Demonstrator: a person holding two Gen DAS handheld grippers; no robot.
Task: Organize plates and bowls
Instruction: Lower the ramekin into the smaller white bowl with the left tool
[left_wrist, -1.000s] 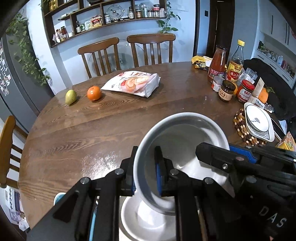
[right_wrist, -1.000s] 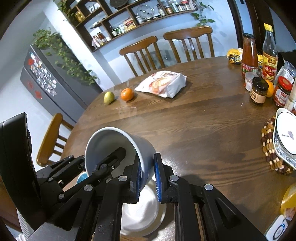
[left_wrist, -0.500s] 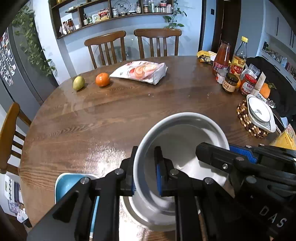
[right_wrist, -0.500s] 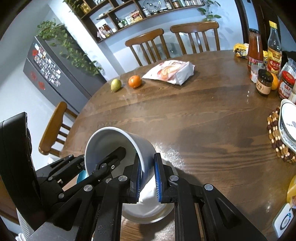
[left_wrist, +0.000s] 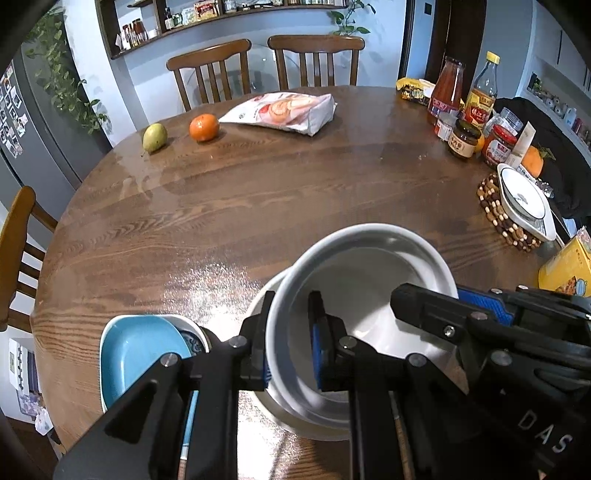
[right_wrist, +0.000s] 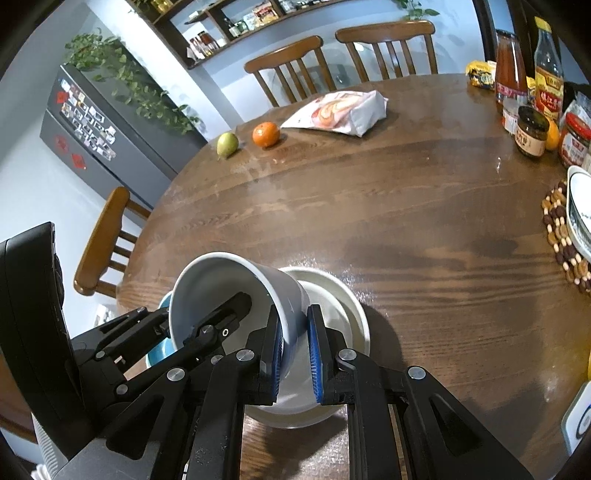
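From the left wrist: the left tongs (left_wrist: 290, 349) are clamped on the near rim of the white bowl (left_wrist: 369, 295), one pad outside, one inside. The right tongs (left_wrist: 424, 306) come in from three o'clock, gripping the opposite rim. The bowl tilts over a white plate (left_wrist: 269, 295) on the bench (left_wrist: 258, 206); contact is hard to judge. A blue dish (left_wrist: 140, 354) sits at nine o'clock.

From the right wrist: the right tongs (right_wrist: 293, 345) pinch the bowl's (right_wrist: 221, 280) wall, the left tongs (right_wrist: 236, 306) reaching inside. The plate (right_wrist: 347, 306) lies beneath.
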